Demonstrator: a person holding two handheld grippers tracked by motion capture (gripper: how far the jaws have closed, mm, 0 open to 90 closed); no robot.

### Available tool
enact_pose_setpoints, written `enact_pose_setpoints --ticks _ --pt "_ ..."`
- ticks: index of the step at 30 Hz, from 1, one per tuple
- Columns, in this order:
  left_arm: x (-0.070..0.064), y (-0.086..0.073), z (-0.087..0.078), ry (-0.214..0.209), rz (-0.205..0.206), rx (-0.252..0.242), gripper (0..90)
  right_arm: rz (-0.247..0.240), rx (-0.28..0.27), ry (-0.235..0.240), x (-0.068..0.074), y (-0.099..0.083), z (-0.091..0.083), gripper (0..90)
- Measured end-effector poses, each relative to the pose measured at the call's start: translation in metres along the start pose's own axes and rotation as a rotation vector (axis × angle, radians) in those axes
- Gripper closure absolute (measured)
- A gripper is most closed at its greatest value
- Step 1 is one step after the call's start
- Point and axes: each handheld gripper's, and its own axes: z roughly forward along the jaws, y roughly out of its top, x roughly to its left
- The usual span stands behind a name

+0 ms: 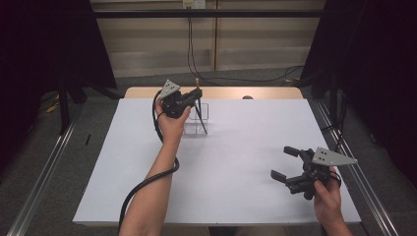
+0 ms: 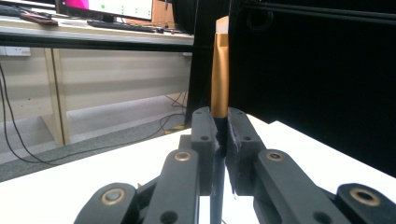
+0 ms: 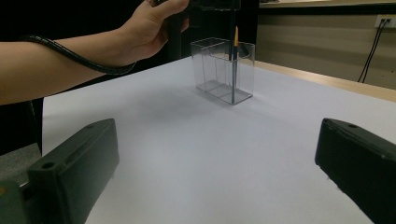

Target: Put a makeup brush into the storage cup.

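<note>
A white counter (image 1: 231, 167) stood on grey carpet, black curtains at either side and cables trailing along the back wall. The clear box (image 3: 224, 70) was hard to make out from above. The left claw (image 1: 194, 94) was clamped on a slim pen (image 2: 219, 70), dark with a gold top, standing in that box. The right claw (image 1: 284, 162) hung wide open, holding nothing, well apart.

Room was dim, light came evenly from overhead, and the white table (image 1: 221, 162) was brightest with mild glare. Shadows were soft and faint. Dark curtains (image 1: 373, 59) lost all detail. Near jaws looked soft-focused in both gripper views; the clear box (image 3: 223, 70) edges were possibly slightly blurred.
</note>
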Motion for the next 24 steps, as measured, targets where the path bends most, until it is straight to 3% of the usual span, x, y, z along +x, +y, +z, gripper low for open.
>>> enact_pose_setpoints --ticks 24 --pt "0.001 -0.015 -0.007 -0.006 -0.012 0.024 82.7 -0.001 0.001 0.003 0.000 0.000 0.000 0.0"
